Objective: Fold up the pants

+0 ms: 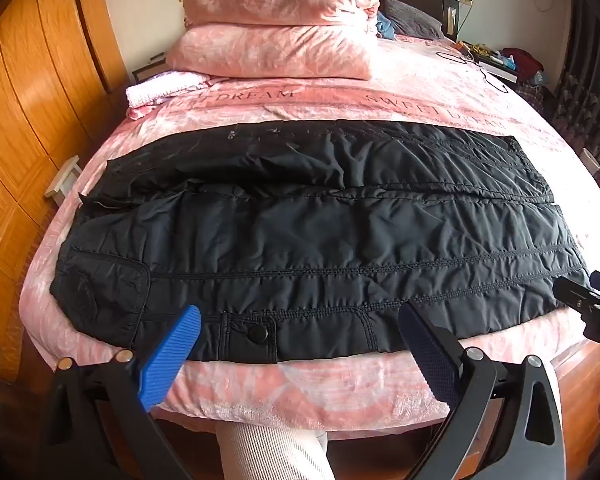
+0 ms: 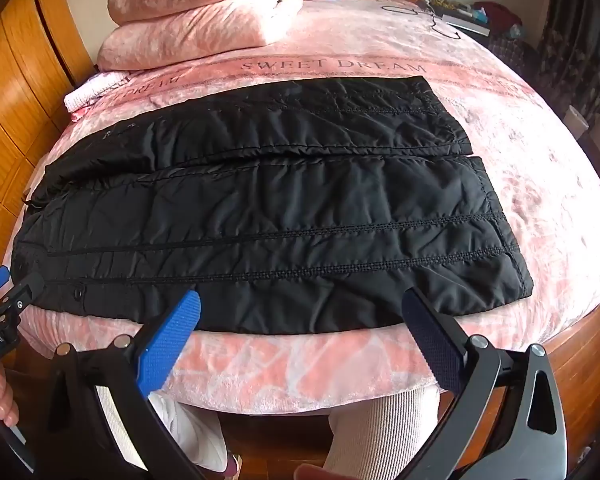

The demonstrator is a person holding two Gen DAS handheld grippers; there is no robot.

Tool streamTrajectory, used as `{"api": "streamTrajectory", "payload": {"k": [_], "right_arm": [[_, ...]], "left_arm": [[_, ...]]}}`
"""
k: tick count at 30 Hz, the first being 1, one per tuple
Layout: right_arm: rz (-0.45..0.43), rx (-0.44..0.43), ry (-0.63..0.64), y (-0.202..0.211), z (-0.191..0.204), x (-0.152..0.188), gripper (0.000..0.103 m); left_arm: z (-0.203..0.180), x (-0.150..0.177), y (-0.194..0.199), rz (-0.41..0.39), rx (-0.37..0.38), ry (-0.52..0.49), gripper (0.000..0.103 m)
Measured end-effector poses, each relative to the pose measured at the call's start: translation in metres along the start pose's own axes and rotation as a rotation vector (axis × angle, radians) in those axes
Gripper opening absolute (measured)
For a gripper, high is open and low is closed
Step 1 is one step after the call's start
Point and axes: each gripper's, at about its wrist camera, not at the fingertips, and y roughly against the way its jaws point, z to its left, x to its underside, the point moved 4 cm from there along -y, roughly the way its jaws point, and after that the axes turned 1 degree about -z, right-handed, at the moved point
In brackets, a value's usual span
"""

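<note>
Left wrist view: the left gripper (image 1: 300, 328) hung with jaws wide and empty, the black pants (image 1: 320, 232) spread flat on the bed (image 1: 300, 384) just ahead of them. "SWEET DREAM" (image 1: 436, 114) read on the pink cover beyond.

Right wrist view: the right gripper (image 2: 300, 316) gaped wide too, holding nothing, pants (image 2: 268, 216) just ahead, "SWEET DREAM" (image 2: 334, 66) beyond them.

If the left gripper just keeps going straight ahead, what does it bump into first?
Probably the black pants on the pink bed. The open left gripper points at their near edge, by the snap button. Depth is hard to judge.
</note>
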Motion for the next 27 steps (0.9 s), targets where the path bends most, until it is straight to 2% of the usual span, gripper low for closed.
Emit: {"api": "streamTrajectory", "payload": {"k": [9,11,27], "right_arm": [[0.013,-0.003,0.012,-0.0029,0.0015,0.0019,0.101],[0.016,-0.028,-0.007,-0.0059,0.0004,0.0014,0.101],[0.03,-0.026,-0.024,-0.0077,-0.0017,0.004,0.101]], "left_arm": [[0.0003,-0.0005,0.0005,-0.008,0.006,0.003,0.099],[0.0004,-0.0005,0.0004,-0.008,0.006,0.004,0.099],[-0.0009,-0.002,0.0024,-0.008,0.009,0.004,0.099]]}}
